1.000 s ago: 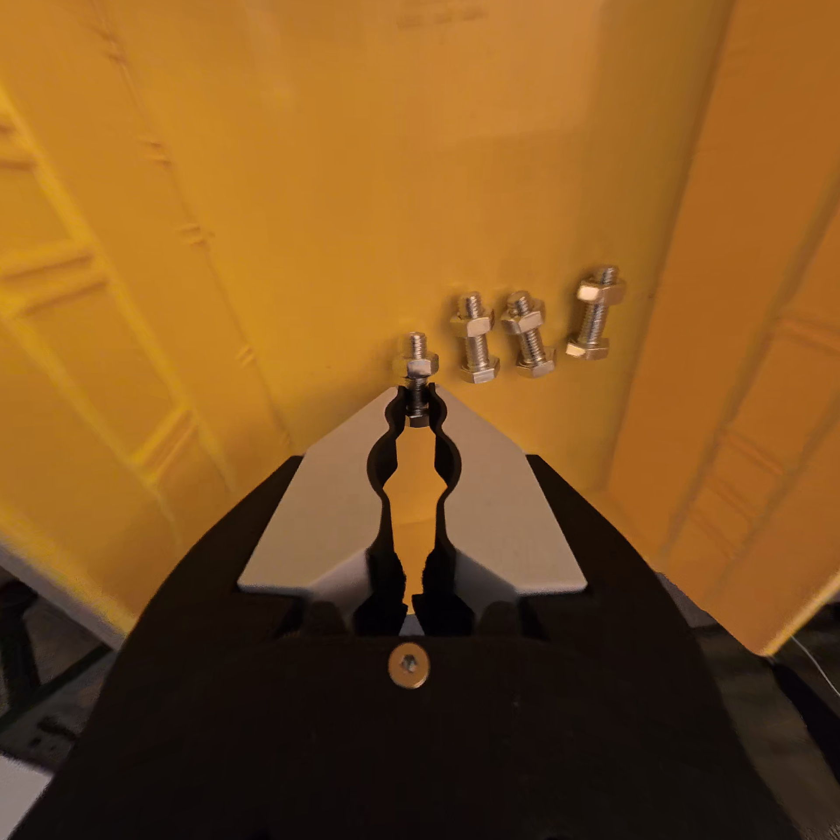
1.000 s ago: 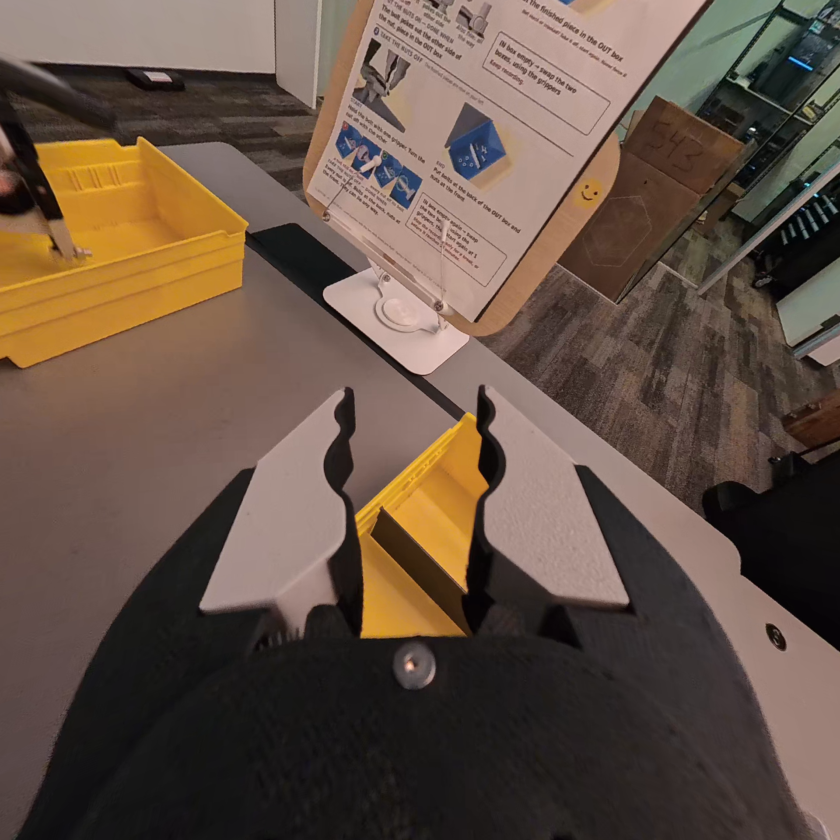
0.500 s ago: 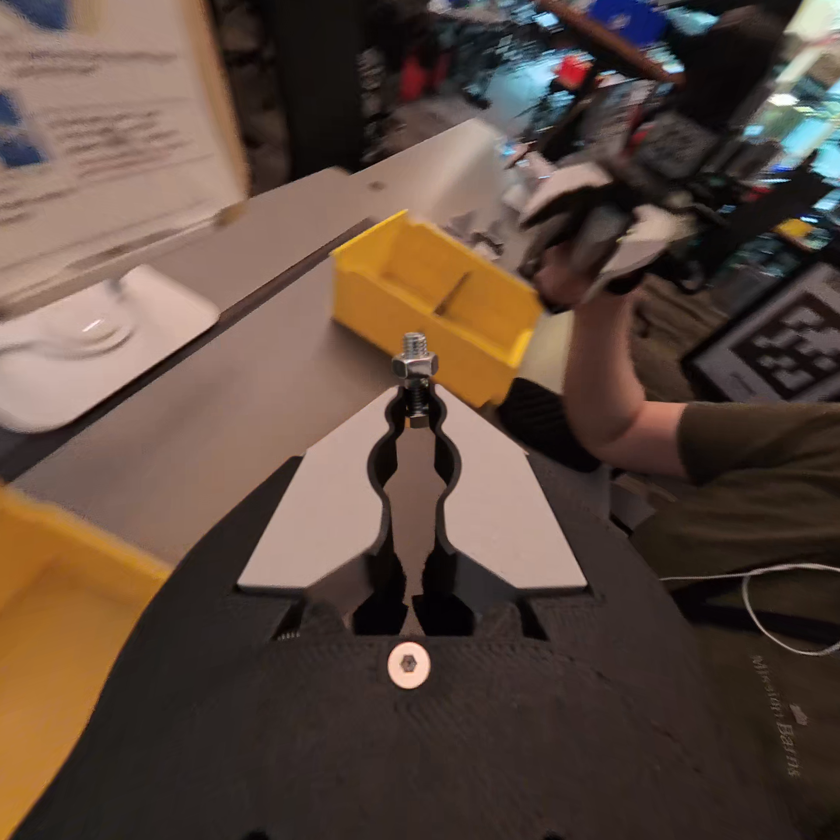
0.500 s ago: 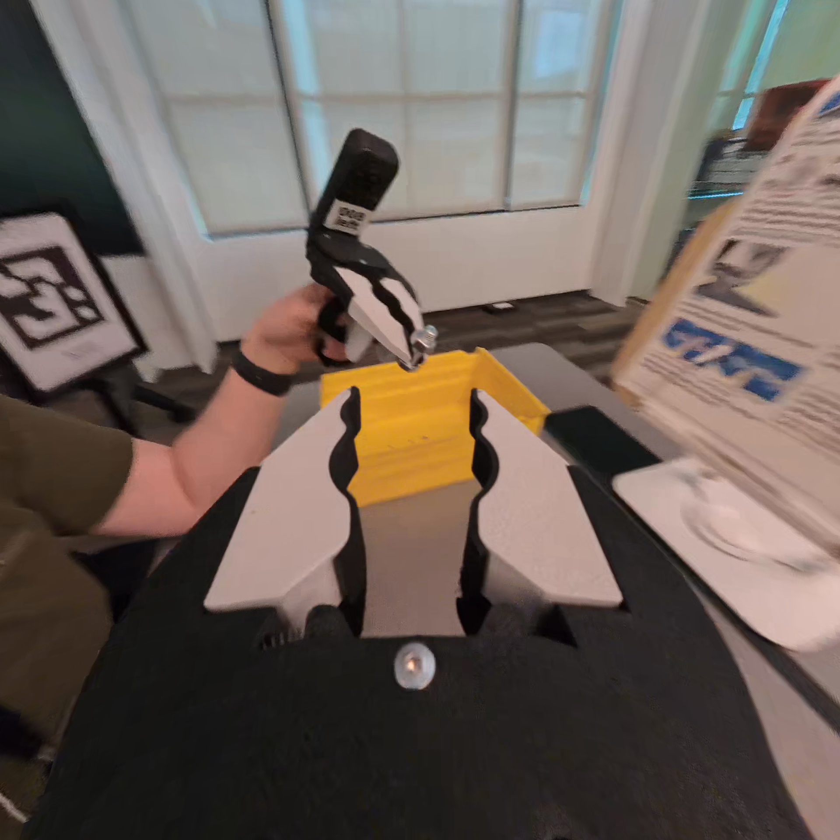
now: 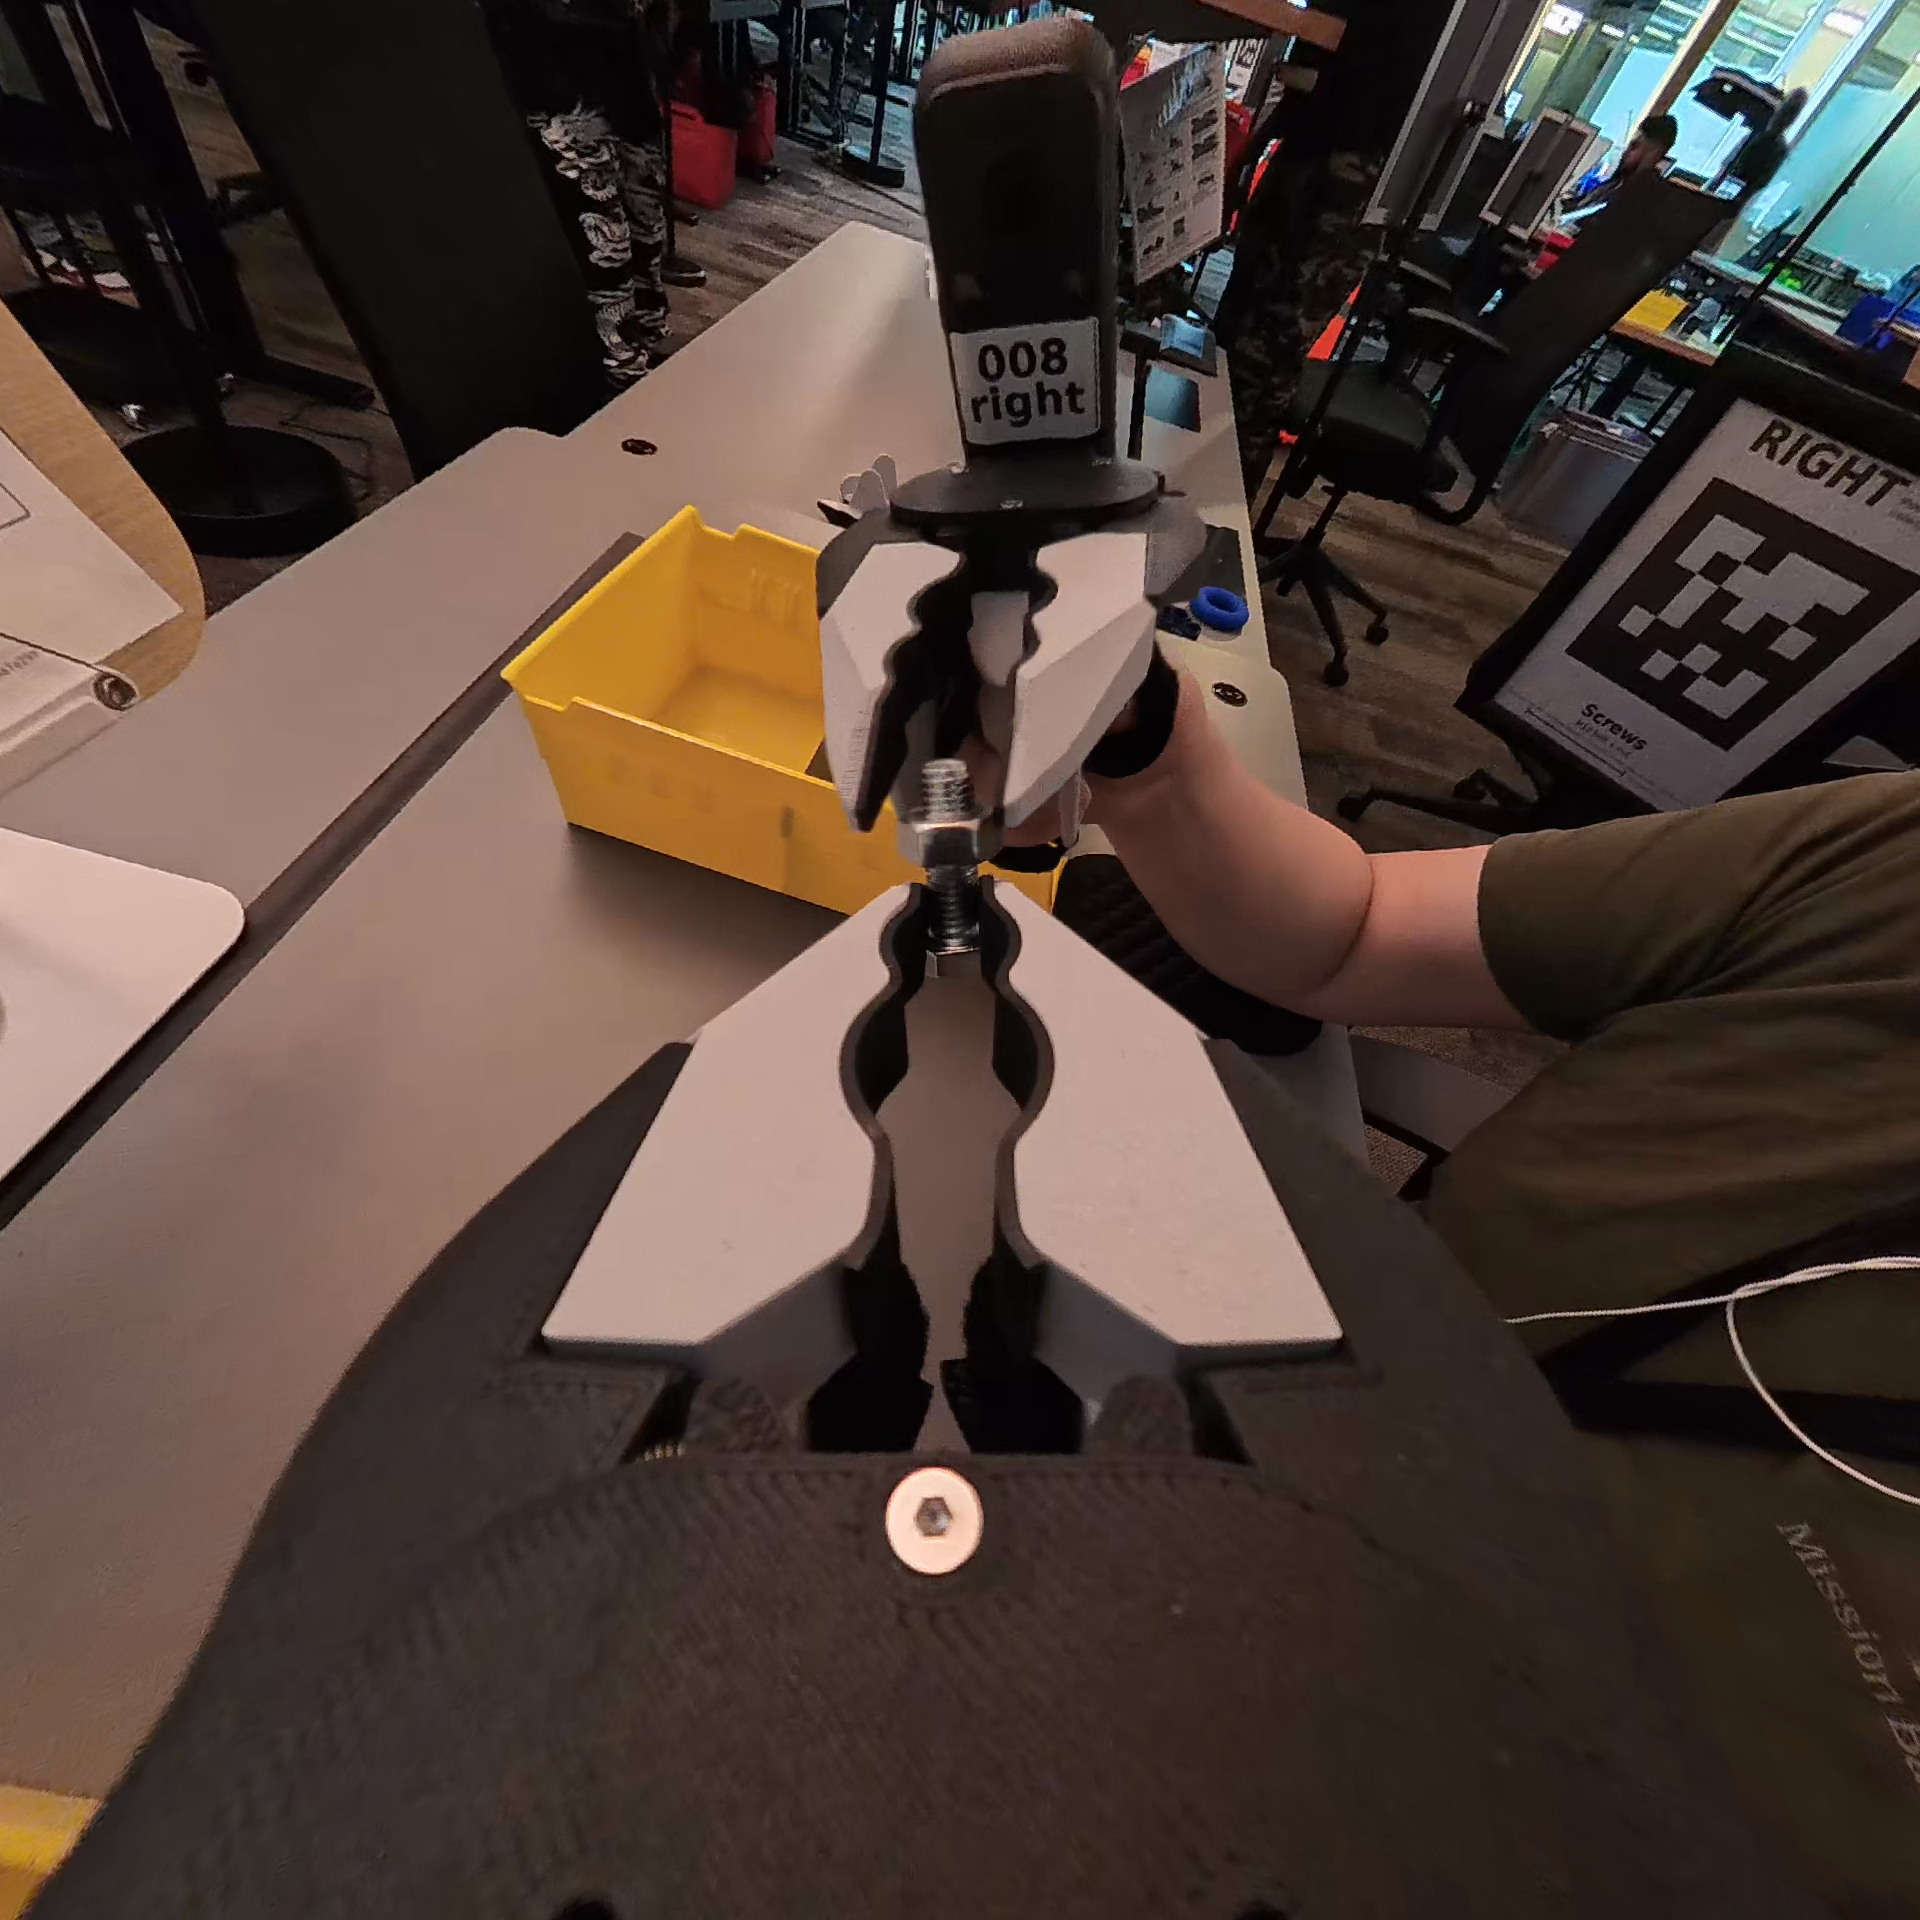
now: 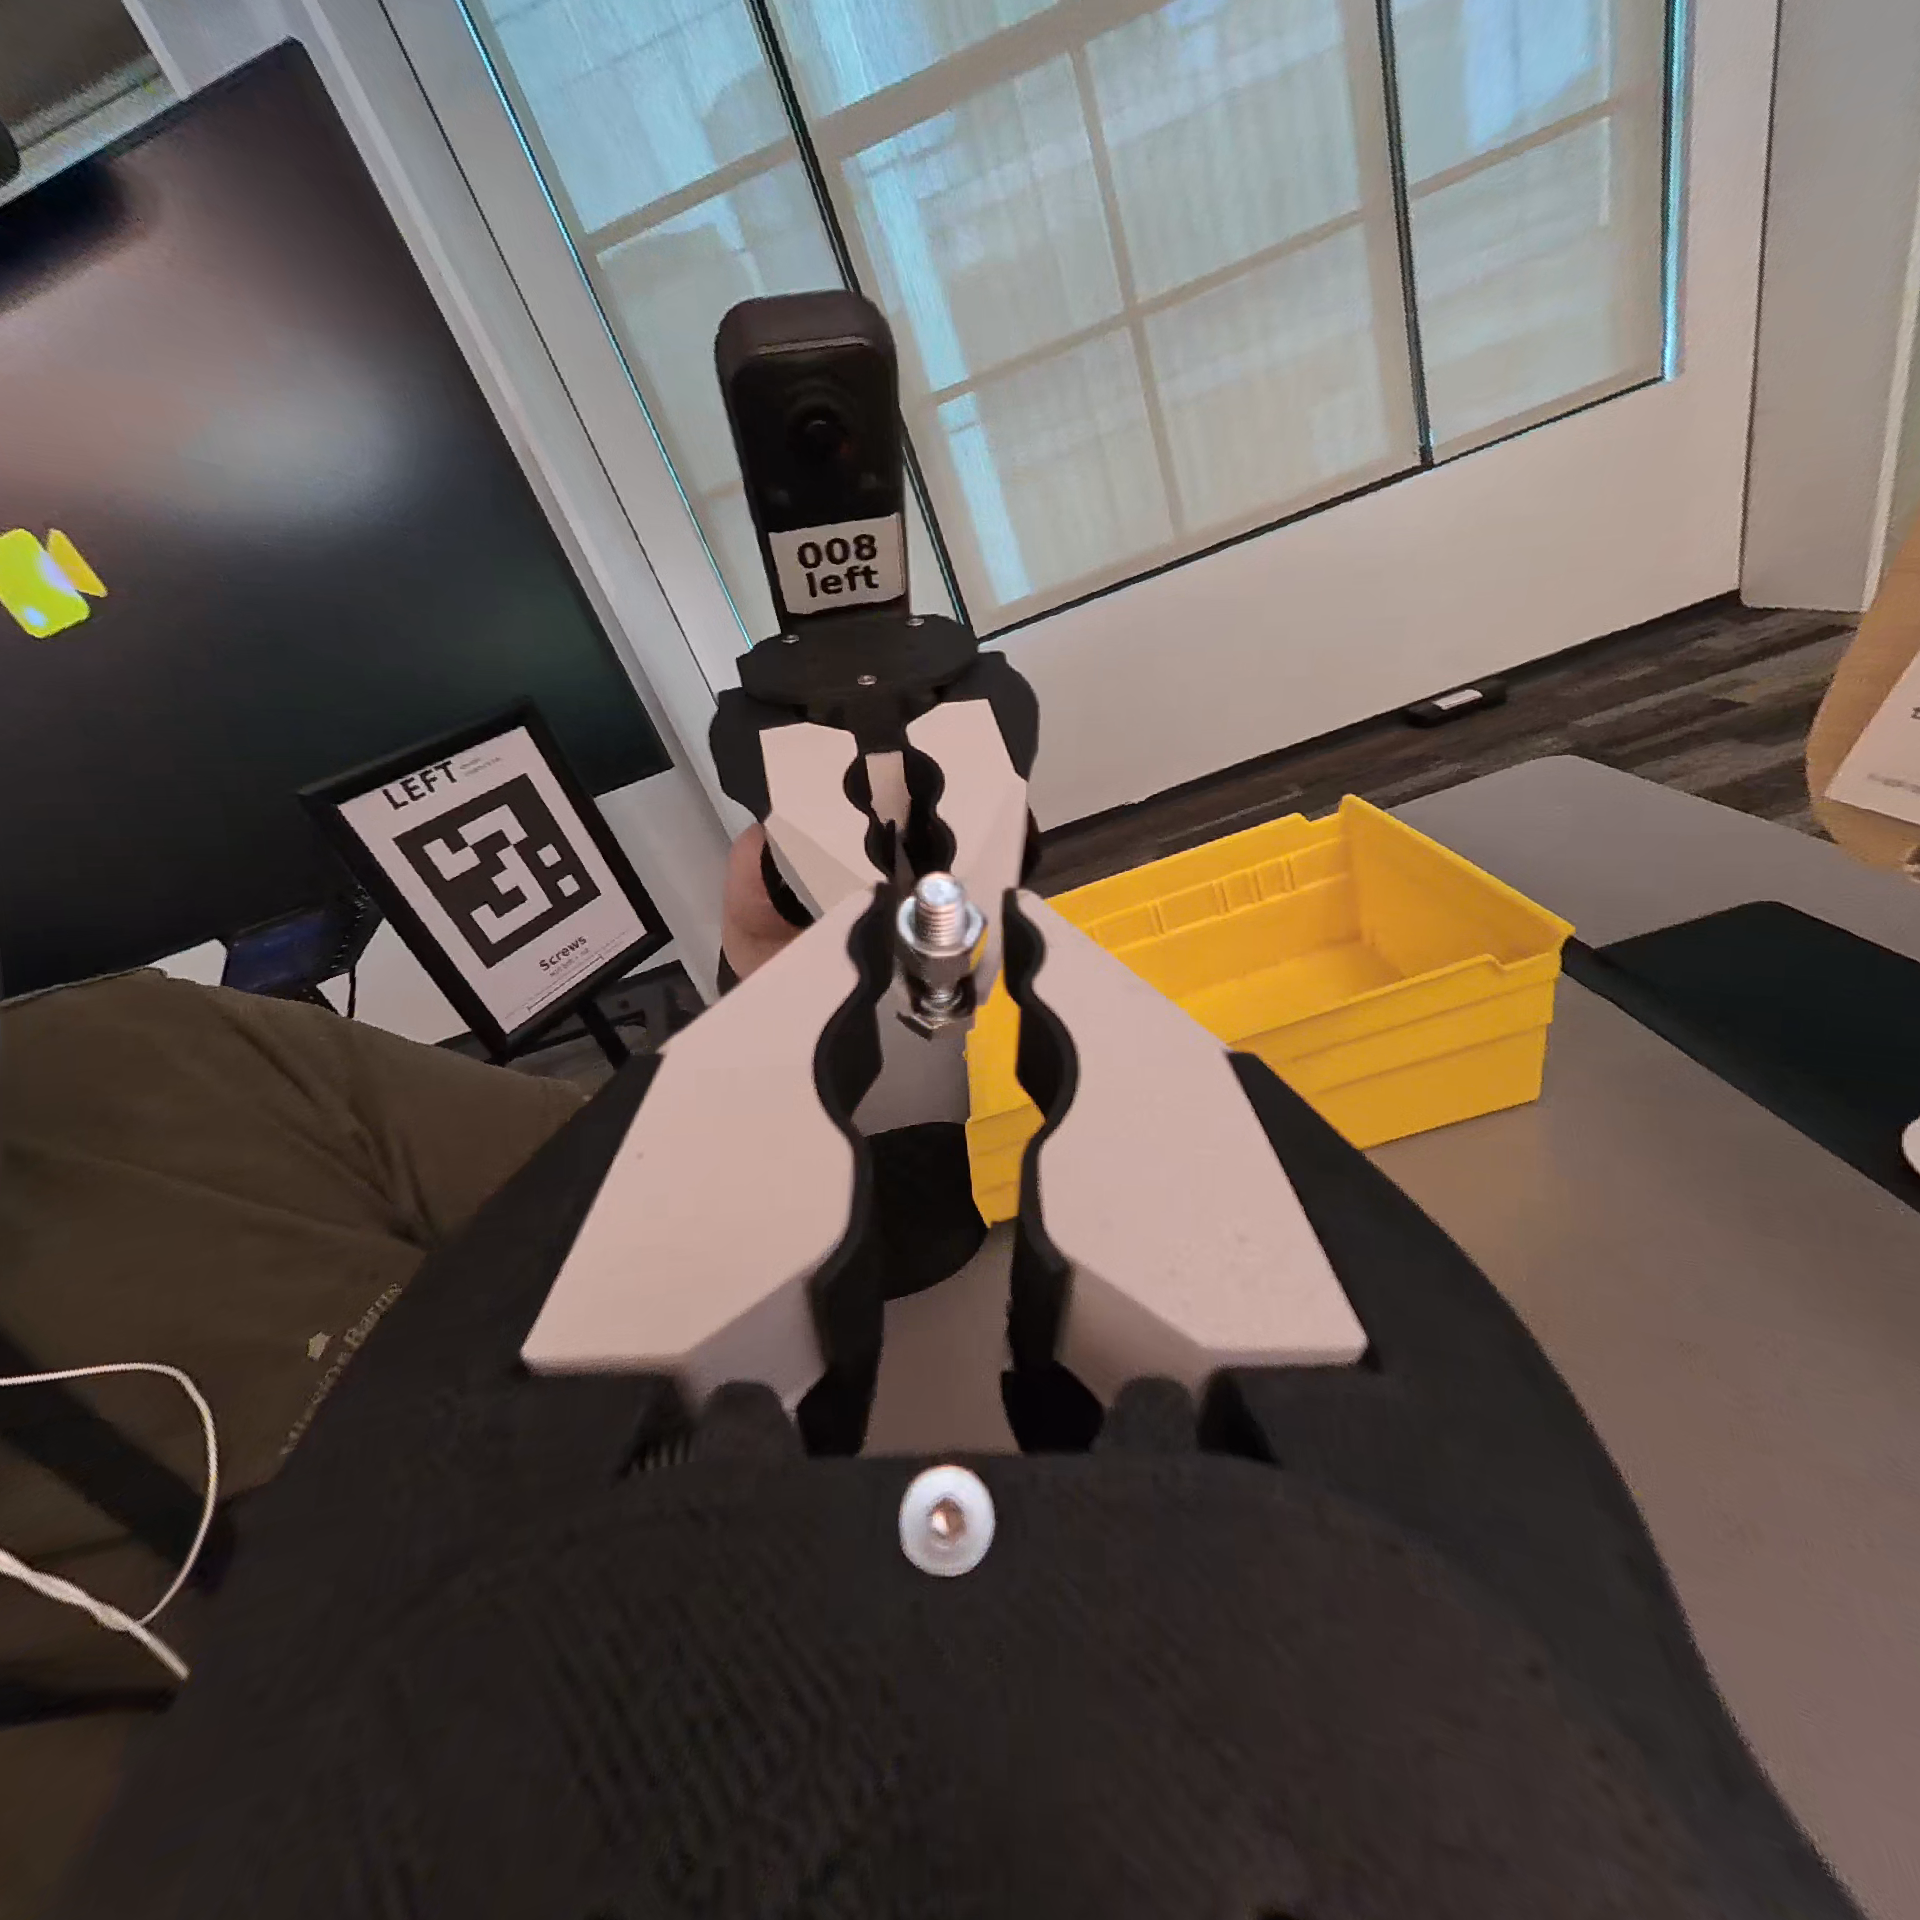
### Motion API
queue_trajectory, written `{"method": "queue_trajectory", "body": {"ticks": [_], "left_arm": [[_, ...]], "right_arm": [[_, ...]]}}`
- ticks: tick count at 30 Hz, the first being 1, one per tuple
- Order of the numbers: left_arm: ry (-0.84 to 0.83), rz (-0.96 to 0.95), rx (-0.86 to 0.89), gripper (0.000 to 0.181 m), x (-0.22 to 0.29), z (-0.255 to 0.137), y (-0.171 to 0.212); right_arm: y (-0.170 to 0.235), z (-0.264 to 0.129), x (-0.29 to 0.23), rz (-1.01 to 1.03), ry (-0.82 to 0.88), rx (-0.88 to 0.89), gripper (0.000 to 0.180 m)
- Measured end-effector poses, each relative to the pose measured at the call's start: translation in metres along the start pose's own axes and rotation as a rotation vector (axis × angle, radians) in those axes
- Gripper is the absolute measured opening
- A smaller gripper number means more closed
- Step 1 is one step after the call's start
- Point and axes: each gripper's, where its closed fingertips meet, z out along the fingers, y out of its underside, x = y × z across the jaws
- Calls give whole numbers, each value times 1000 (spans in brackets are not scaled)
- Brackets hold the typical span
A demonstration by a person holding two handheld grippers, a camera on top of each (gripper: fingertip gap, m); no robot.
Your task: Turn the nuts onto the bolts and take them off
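Left wrist view: the left claw is clamped on the bolt shank near its head, threaded end pointing away, so the nut faces the right claw, which straddles it with jaws apart. A yellow bin sits on the counter beyond. A white label is on the right claw's camera.

Right wrist view: the right claw is spread around the nut, not yet gripping. A framed marker sign stands far left.
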Motion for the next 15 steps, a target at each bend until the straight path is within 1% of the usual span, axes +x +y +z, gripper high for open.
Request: {"method": "queue_trajectory", "body": {"ticks": [4, 9, 11, 13, 15], "left_arm": [[17, 17, -6, 8, 3, 2, 1], [93, -19, 25, 10, 8, 3, -2], [106, -41, 29, 21, 6, 5, -1], [108, -58, 18, 27, 3, 8, 2], [138, -65, 21, 23, 4, 10, 3]], "right_arm": [[-1, -1, -4, 3, -34, 6, 8], [-2, -3, -9, 43, -72, 6, 8], [-2, -3, -11, 45, -79, 0, 8], [0, -2, -10, 28, -61, -10, 8], [-1, -1, -9, 14, -49, -8, 8]]}}
